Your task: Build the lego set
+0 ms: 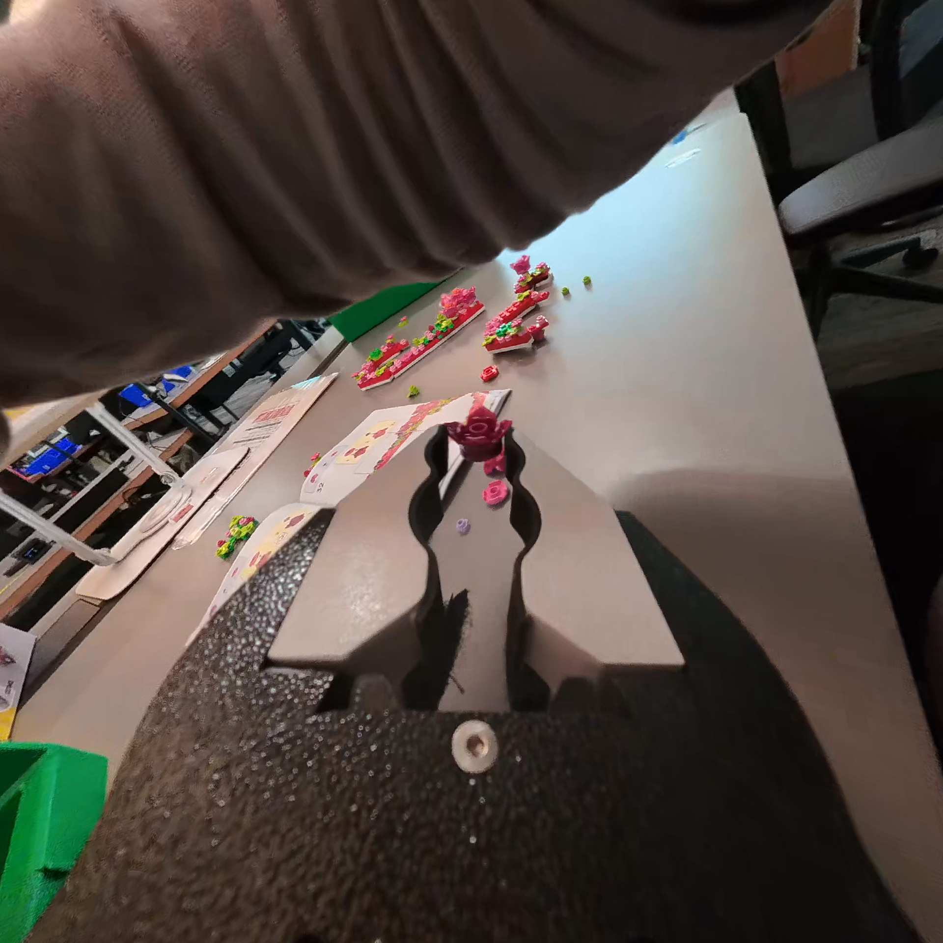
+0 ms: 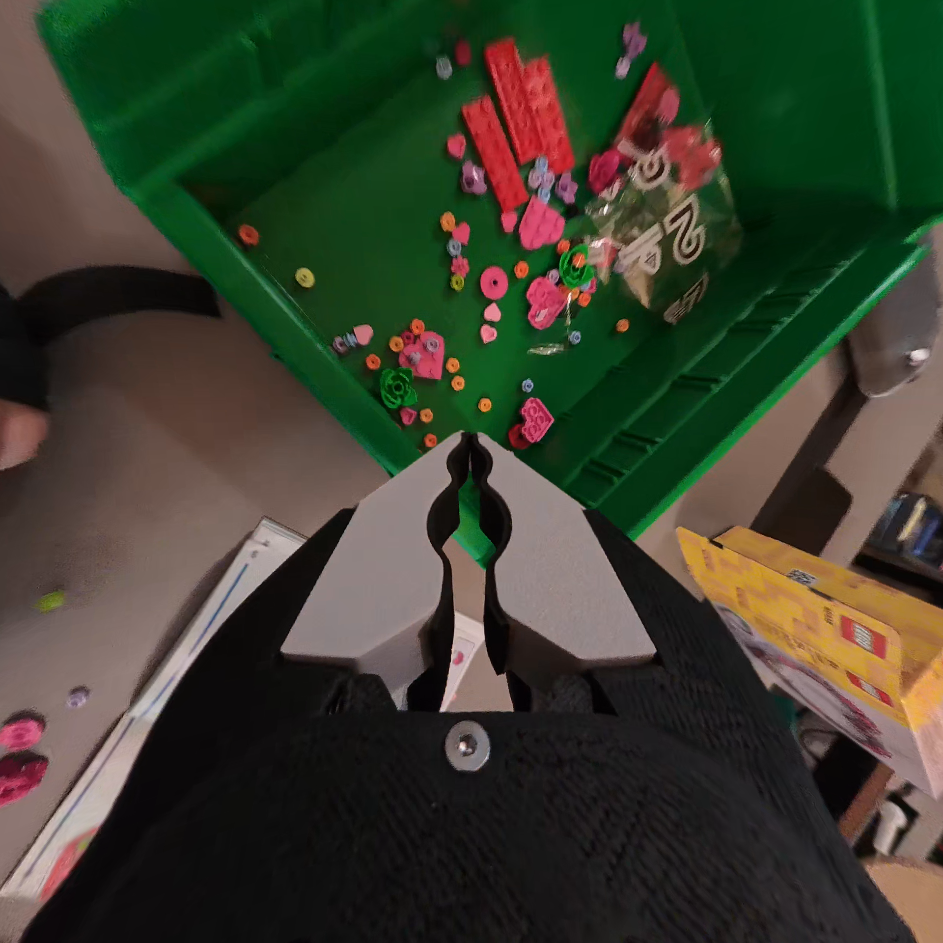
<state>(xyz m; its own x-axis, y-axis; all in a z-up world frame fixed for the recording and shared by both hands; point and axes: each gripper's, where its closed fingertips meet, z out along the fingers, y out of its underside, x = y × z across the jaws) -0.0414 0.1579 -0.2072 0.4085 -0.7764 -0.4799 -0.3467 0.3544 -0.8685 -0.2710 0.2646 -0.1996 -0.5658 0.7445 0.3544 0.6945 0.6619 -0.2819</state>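
My left gripper (image 1: 477, 436) is shut on a dark magenta rose piece (image 1: 477, 431), held at its fingertips above the table. Below it lie a pink round piece (image 1: 495, 493), a small lavender stud (image 1: 463, 525) and another magenta piece (image 1: 494, 463). Two red builds with pink and lime flowers (image 1: 423, 342) (image 1: 515, 321) sit farther off. My right gripper (image 2: 469, 440) is shut with nothing visible between its tips, above the near corner of a green bin (image 2: 306, 326). The bin holds red plates (image 2: 515, 122), pink hearts (image 2: 536, 418), green flower pieces (image 2: 397, 389) and several small studs.
An open instruction booklet (image 1: 388, 449) lies under the left gripper. A sleeve (image 1: 255, 153) fills the top of the left wrist view. A clear numbered bag (image 2: 663, 229) lies in the bin. A yellow box (image 2: 816, 638) stands right; the table edge (image 1: 796, 357) and a chair are right.
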